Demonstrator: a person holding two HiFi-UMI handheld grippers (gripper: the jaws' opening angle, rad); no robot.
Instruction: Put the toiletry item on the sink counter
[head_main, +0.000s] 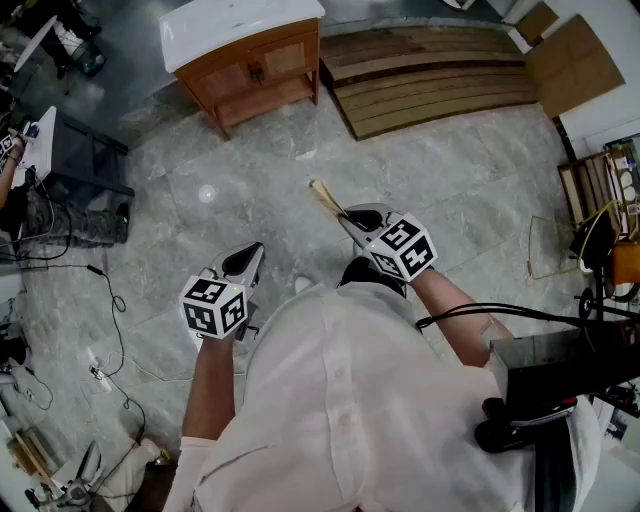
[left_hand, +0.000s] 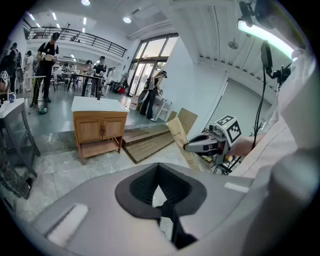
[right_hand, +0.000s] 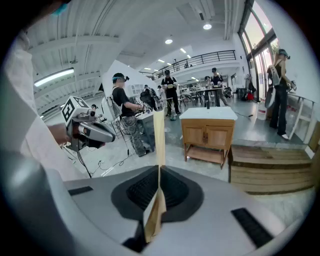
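Between the jaws of the right gripper (right_hand: 159, 172) stands a flat tan box (right_hand: 159, 135), pinched near its lower end with the long end pointing up and forward. The head view shows the same box (head_main: 325, 195) jutting from the right gripper (head_main: 345, 215) over a grey tile floor (head_main: 450, 170), well apart from any counter.

The left gripper (left_hand: 161, 200) has its jaws pressed together with nothing between them. In the head view it (head_main: 252, 255) is held level beside the right one, with the person's white shirt below both.

Ahead of both grippers stands a wooden sink cabinet (head_main: 255, 65) with a white counter (head_main: 230, 20) on top. Only the tile floor lies between it and the grippers.

A low stack of wooden boards (head_main: 440, 80) lies just beside the cabinet, to its right in the head view. Sheets of cardboard (head_main: 570, 50) lie beyond the boards.

Black cables (head_main: 110, 290) trail across the floor at the left, near a dark equipment stand (head_main: 80, 170).

Behind the cabinet, the right gripper view shows several people (right_hand: 170, 92) standing at tables in an open hall.
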